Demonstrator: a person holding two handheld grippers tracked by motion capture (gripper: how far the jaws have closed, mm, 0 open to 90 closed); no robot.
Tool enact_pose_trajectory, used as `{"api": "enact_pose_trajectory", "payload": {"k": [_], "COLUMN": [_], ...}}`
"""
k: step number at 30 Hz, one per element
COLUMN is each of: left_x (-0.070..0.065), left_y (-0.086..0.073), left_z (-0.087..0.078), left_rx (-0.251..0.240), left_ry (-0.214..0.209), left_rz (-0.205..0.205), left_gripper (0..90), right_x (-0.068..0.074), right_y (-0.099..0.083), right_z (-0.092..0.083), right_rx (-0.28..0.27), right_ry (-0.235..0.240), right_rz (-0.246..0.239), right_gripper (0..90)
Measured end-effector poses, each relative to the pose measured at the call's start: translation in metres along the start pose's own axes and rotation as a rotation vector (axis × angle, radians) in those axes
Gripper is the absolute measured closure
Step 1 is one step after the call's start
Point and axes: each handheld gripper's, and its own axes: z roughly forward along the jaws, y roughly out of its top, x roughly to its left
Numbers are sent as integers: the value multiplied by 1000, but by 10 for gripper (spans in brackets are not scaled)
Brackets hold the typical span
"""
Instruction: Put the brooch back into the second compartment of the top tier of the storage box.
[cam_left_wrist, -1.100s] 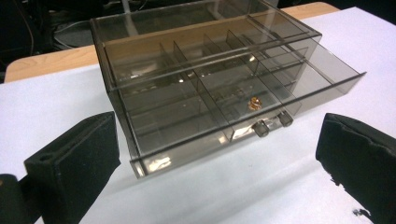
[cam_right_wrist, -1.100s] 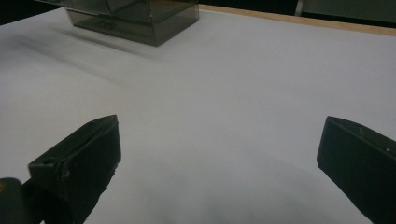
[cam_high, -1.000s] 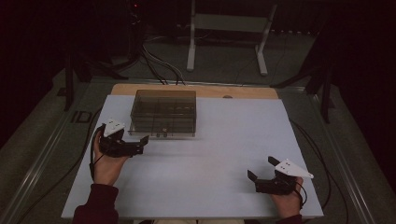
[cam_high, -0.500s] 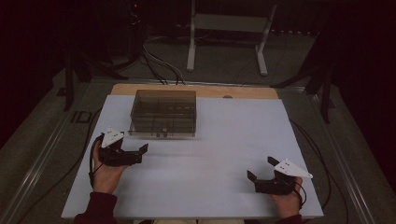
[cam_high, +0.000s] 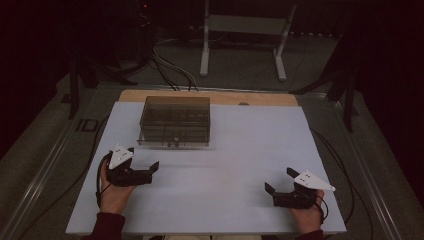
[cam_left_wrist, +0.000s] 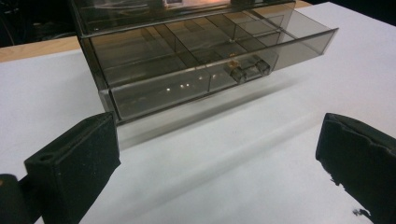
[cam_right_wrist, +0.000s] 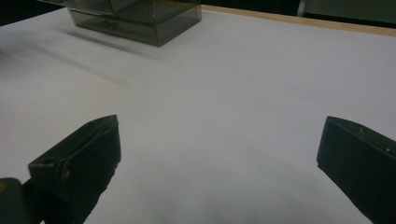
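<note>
Down at seven o'clock on the white-topped bench (cam_high: 215, 165), the left tongs (cam_high: 142, 159) sit in a hand whose dark red sleeve comes up from the near edge; the wrist is level, the grey three-cornered plate faces up, and the black jaws stand wide apart with nothing between them, aimed toward three o'clock. In the left gripper view those jaws frame the smoky see-through plastic drawer box (cam_left_wrist: 196, 60), which stands near but apart from them, its lower drawer pulled out a little, with compartment dividers and a few small pieces inside that are too small to tell. In the high view the box (cam_high: 175, 121) rests at eleven o'clock on the bench, close to the far edge where a strip of bare wood shows. At five o'clock the right tongs (cam_high: 281, 181) lie in the other hand near the front edge, jaws likewise spread and empty, pointing toward nine to ten o'clock. Between the two hands the white surface lies open, and the whole stretch from one to four o'clock is bare as well.
</note>
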Motion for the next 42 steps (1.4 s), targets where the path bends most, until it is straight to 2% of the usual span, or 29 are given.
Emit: {"api": "enact_pose_trajectory", "payload": {"k": [12, 19, 24, 34, 37, 42], "left_x": [-3, -2, -2, 0, 1, 0], "left_y": [-22, -28, -33, -39, -40, -42], "left_z": [-5, -12, -15, -25, -24, -22], "left_rx": [-15, -53, -63, -124, -127, -116], "left_ry": [7, 23, 28, 51, 54, 67], "left_rz": [13, 13, 11, -1, -11, -5], "left_gripper": [6, 7, 7, 7, 7, 7], "right_x": [0, 1, 2, 1, 1, 1], "right_y": [1, 1, 2, 4, 4, 4], "right_z": [-1, -2, -3, -6, -6, -5], "right_rx": [-16, -26, -33, -63, -65, -60], "right_ry": [7, 14, 21, 27, 26, 27], "right_rz": [-5, -8, -13, -21, -21, -19], "right_gripper": [1, 1, 1, 1, 1, 1]}}
